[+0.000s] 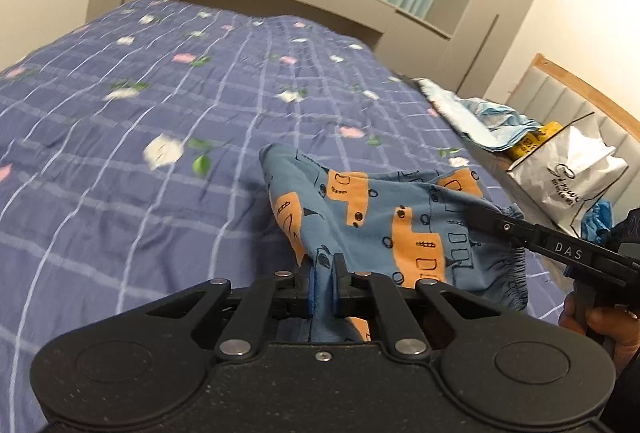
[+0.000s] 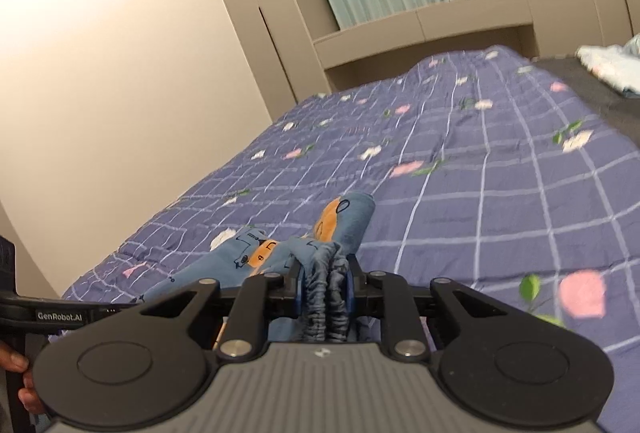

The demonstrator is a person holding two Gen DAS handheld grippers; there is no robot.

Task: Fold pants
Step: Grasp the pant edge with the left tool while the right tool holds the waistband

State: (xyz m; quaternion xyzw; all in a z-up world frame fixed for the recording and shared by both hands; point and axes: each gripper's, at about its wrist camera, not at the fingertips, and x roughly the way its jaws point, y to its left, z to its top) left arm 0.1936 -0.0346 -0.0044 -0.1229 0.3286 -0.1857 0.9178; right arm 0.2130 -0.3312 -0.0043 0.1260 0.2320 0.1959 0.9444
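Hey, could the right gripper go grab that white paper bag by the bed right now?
Probably not as things stand. The right gripper is shut on the gathered waistband of the pants, so it would have to let go first. Nothing seems to block the white paper bag.

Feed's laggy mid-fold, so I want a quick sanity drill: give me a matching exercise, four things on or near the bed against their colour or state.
Things:
1. left hand-held gripper
2. right hand-held gripper
3. bedspread
4. bag

States:
A. white, beside the bed
B. shut on the gathered elastic waistband of the pants
C. purple-blue check with flowers
D. shut on a thin fold of the pants

Pairs: 1-D, 2-B, 3-C, 4-A
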